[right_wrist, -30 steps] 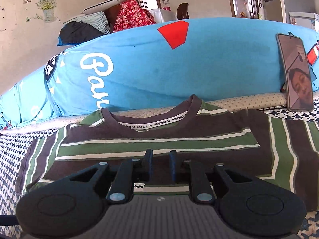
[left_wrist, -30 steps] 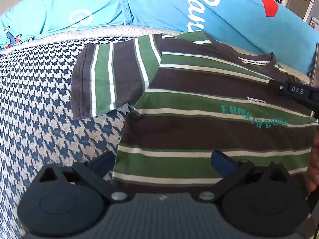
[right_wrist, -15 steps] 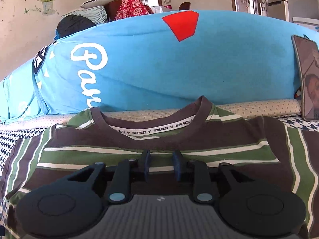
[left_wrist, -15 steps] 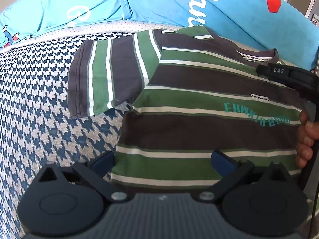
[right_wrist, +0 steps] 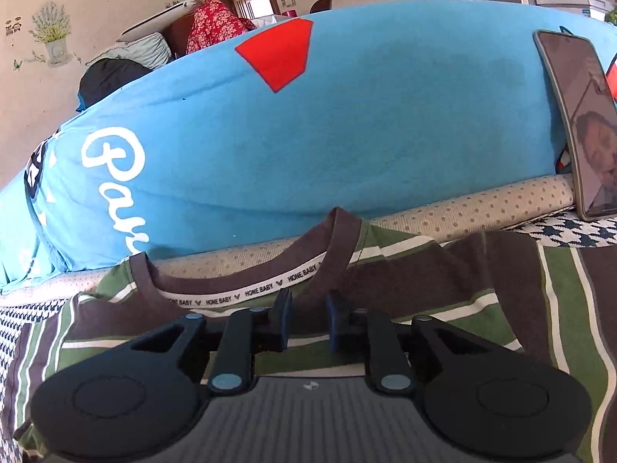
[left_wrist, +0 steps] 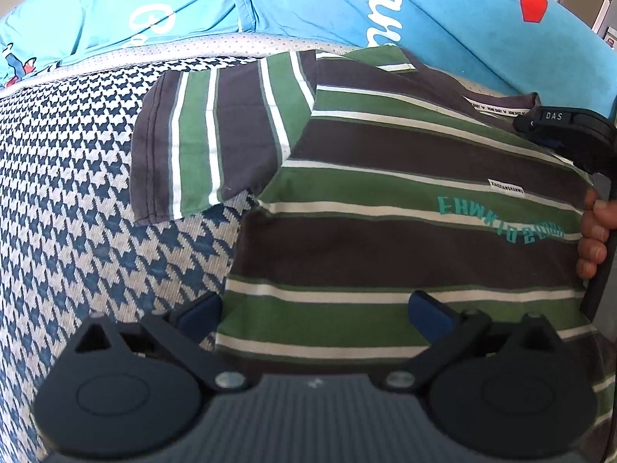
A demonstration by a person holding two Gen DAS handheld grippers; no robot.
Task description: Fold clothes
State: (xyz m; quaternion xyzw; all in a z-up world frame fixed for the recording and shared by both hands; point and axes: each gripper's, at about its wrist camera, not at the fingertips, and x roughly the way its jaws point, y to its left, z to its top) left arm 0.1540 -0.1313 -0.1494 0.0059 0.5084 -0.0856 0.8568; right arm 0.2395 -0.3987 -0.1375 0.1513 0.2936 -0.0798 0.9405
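- Striped tee (left_wrist: pixel 405 193) lies flat on the houndstooth cover (left_wrist: pixel 77 193), front up w/ teal lettering. In the left wrist view it fills the center and right of frame, one sleeve (left_wrist: pixel 216 135) spread out toward upper left.
- Left tongs (left_wrist: pixel 316 310) at the bottom of that view, jaws wide apart, straddling the tee's side edge near the hem. One pad over the cover, the other over the tee; nothing pinched.
- Right tongs (right_wrist: pixel 307 318), bottom center of the right wrist view, sit low over the tee just below the collar (right_wrist: pixel 246 289). Jaws are closing, only a narrow gap left. Can't tell if any fabric is caught btwn the pads.
- Right hand (left_wrist: pixel 595 237) shows at the right edge of the left view, gripping the handle.
- Blue cushion (right_wrist: pixel 347 135) runs behind the tee; phone (right_wrist: pixel 578 123) leans on it at the upper right.
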